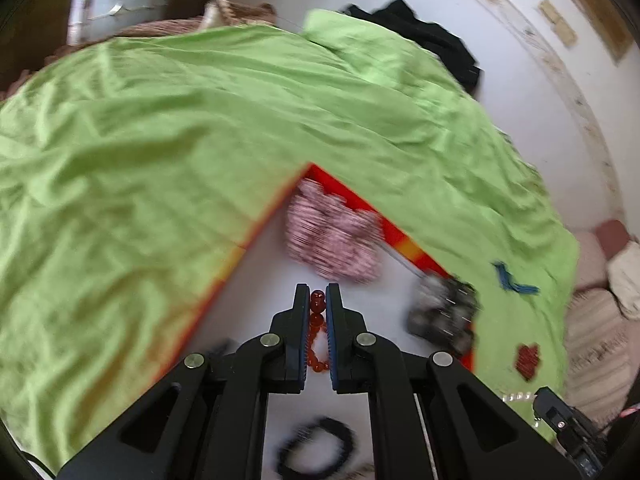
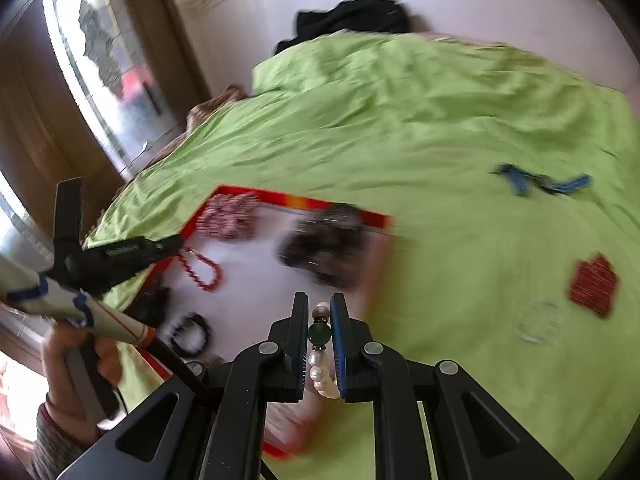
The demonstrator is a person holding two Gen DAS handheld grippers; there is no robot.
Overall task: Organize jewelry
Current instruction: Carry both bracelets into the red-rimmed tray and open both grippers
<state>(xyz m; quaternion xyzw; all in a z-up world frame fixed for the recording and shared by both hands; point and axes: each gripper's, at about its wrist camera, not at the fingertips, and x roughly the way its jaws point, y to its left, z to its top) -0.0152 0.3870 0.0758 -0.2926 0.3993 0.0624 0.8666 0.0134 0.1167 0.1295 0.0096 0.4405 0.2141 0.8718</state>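
My left gripper (image 1: 318,294) is shut on a red bead bracelet (image 1: 317,320) and holds it above the white tray (image 1: 256,280) with the red rim. My right gripper (image 2: 320,308) is shut on a pearl bracelet with a green bead (image 2: 321,354), over the tray's near right side (image 2: 248,272). In the tray lie a pink beaded pile (image 1: 332,236), a dark beaded pile (image 1: 444,314) and a black bracelet (image 1: 316,446). The left gripper and its red bracelet (image 2: 202,270) show in the right wrist view over the tray's left edge.
The tray rests on a green sheet (image 1: 160,140) over a bed. On the sheet to the right lie blue jewelry (image 2: 540,182), a dark red beaded piece (image 2: 594,290) and a pale clear bracelet (image 2: 538,322). Black clothing (image 1: 432,36) lies at the far edge.
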